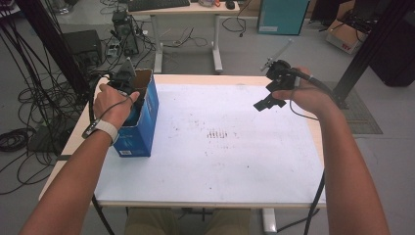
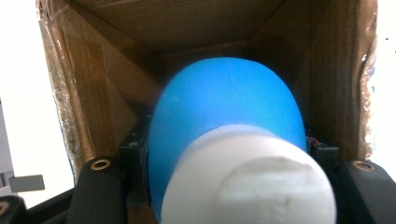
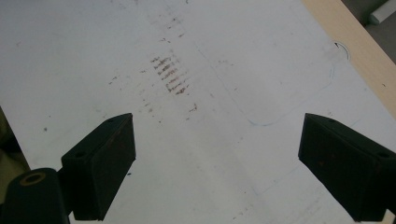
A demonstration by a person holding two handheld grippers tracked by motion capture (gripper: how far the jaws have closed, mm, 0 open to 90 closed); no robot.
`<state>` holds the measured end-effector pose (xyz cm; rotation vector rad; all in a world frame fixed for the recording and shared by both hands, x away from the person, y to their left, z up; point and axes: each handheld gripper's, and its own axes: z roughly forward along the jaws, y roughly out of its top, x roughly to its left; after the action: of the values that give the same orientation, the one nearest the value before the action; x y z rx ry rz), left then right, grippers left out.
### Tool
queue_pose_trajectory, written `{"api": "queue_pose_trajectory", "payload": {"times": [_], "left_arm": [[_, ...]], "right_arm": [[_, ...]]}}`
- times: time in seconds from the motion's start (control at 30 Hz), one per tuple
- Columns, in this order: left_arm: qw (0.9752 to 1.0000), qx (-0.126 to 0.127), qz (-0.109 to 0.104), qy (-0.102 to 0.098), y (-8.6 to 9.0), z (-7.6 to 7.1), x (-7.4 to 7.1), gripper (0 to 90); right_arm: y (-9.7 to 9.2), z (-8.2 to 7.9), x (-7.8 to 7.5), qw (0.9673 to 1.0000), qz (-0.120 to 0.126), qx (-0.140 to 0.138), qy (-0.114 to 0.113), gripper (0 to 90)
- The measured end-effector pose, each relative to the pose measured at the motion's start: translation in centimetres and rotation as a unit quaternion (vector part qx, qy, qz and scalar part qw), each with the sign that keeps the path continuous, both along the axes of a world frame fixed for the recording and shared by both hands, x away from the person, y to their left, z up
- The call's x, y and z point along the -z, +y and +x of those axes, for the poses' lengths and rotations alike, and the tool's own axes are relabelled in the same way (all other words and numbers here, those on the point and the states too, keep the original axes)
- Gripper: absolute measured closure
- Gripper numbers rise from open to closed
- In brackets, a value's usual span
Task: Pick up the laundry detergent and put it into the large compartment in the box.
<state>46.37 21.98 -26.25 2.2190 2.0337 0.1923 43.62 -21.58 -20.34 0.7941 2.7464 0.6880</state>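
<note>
A blue bottle [image 2: 229,102] with a white cap [image 2: 247,182] sits between the jaws of my left gripper [image 2: 229,151], which is shut on it. The bottle points into an open blue cardboard box [image 1: 144,120] with brown inner walls [image 2: 187,23]. From the high view, the left gripper [image 1: 125,78] reaches into the box's open top at the table's left edge. My right gripper [image 1: 268,103] hovers over the far right of the table. Its jaws stand wide apart, and between them my right gripper [image 3: 217,154] has nothing but the white sheet below.
A white sheet [image 1: 220,147] with faint brown smudges [image 3: 170,77] covers most of the wooden table [image 1: 205,77]. Cables [image 1: 29,98] lie on the floor at left. Another desk [image 1: 186,10] stands behind, and a dark frame post [image 1: 372,44] rises at the right.
</note>
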Motion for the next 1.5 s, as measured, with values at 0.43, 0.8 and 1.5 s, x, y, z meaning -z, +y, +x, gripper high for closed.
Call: {"api": "queue_pose_trajectory", "payload": {"times": [0.43, 0.8, 1.5], "left_arm": [[0.9999, 0.013, -0.01, -0.002, 0.3, 0.1, 0.0, 37.2], [0.9996, 0.017, -0.022, -0.001, 0.9, 0.2, -0.1, 28.2], [0.9983, 0.042, -0.025, -0.031, 1.1, -0.3, -1.4, 25.1]], "right_arm": [[0.1, -0.1, 0.0, 1.0, -0.001, -0.002, 0.0, 11.1], [0.4, -0.2, 0.2, 1.0, -0.002, -0.006, 0.004, 11.1], [0.9, -0.8, -0.3, 0.9999, -0.004, -0.016, -0.003, 11.2]]}}
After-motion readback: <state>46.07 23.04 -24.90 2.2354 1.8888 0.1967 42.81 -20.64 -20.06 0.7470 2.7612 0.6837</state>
